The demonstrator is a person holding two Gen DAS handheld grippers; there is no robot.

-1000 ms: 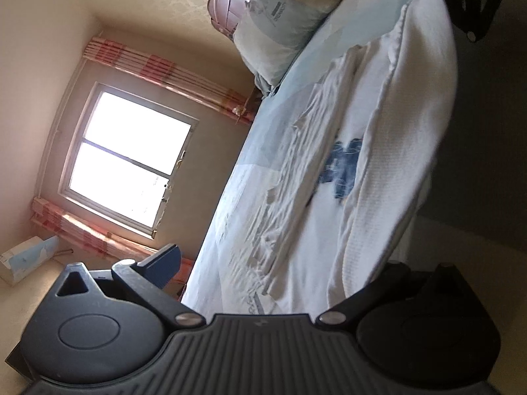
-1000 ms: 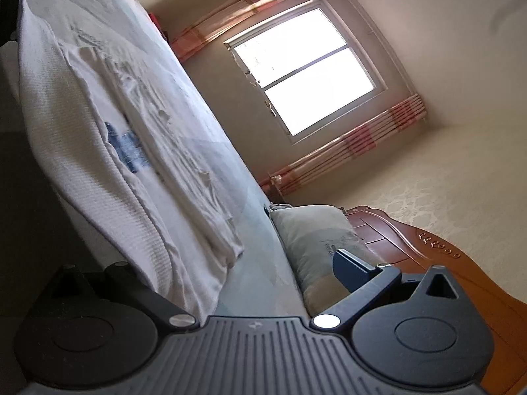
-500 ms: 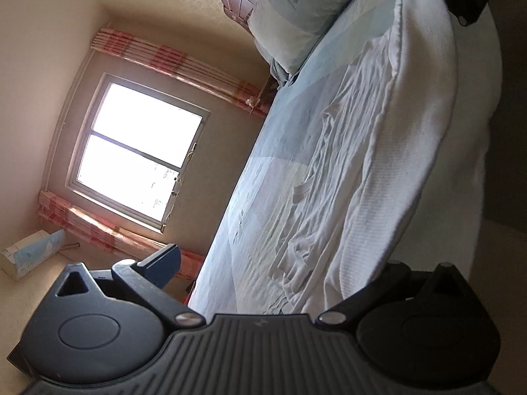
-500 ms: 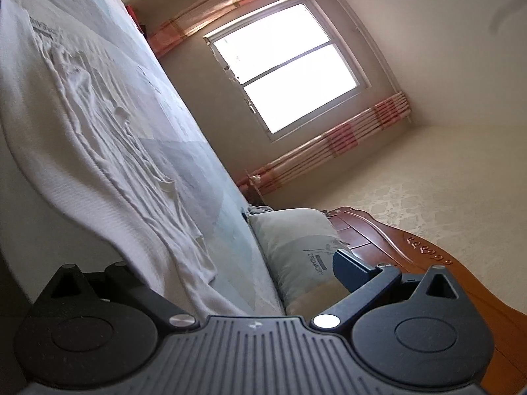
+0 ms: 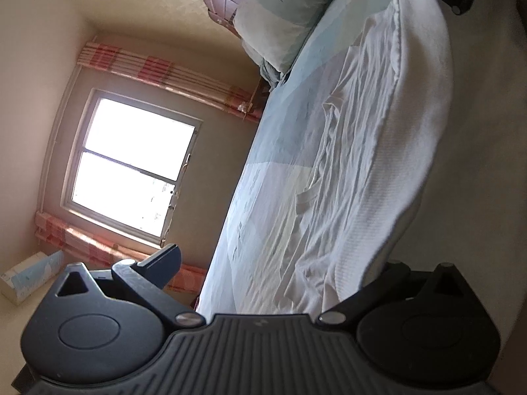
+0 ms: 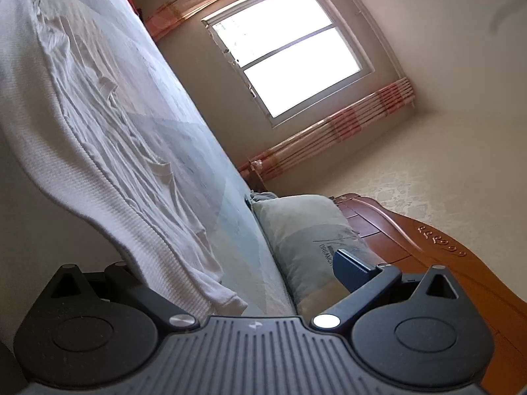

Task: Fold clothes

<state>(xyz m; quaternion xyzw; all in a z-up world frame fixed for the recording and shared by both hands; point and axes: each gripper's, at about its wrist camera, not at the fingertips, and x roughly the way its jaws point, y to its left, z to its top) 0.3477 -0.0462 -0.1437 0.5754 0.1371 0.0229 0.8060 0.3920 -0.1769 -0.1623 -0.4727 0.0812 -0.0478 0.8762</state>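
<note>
White knit garment [image 5: 418, 151] stretched above bed [image 5: 273, 151]; left gripper [image 5: 270, 283] and right gripper [image 6: 250, 283] jaws each pinch an edge. Uneven tension risks slipping.

Bedroom with cream walls [image 6: 444, 49]. A two-pane window [image 5: 131, 168] is overexposed by daylight, flanked by red-striped curtains [image 5: 158, 69]. The bed [image 5: 263, 181] carries a pale blue sheet. A printed pillow [image 6: 309, 230] rests against the reddish carved wooden headboard [image 6: 438, 240].
</note>
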